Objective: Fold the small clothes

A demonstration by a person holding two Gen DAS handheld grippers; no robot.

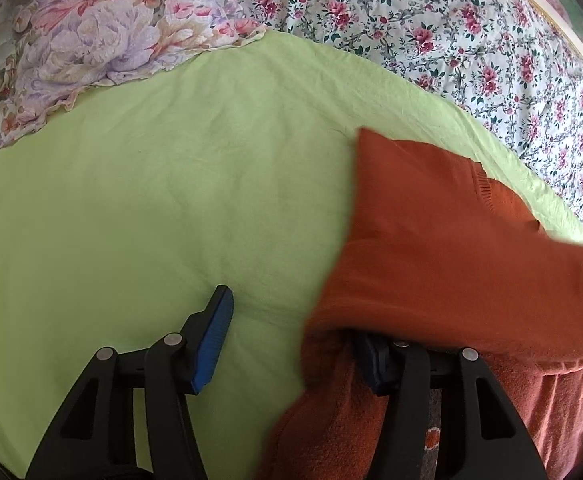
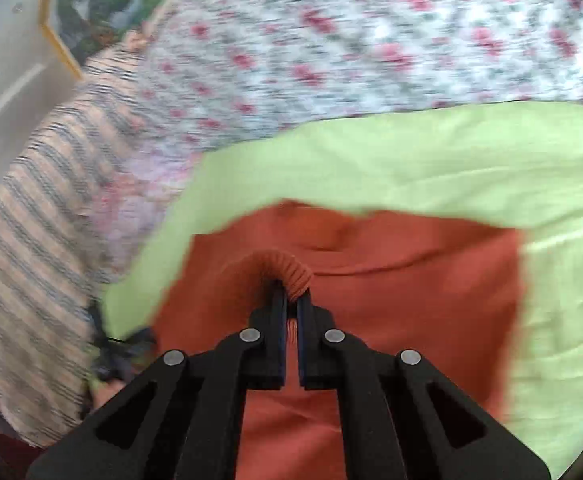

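Right gripper [image 2: 289, 300] is pinched nearly closed on a ribbed edge of the rust-orange knitted garment [image 2: 371, 280], left gripper [image 1: 291, 344] stands wide apart with the garment draped over its right finger, pale-green cotton sheet [image 1: 151, 200] beneath, floral bedspread [image 1: 431, 32] beyond.

Soft even daylight, no glare — right wrist view motion-blurred, left mostly sharp; fisheye-bent edges.

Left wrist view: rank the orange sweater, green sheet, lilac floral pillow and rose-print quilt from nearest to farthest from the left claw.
1. orange sweater, draped over the left claw's right finger.
2. green sheet, directly beneath and ahead.
3. lilac floral pillow at far left and rose-print quilt at far right: too close to call.
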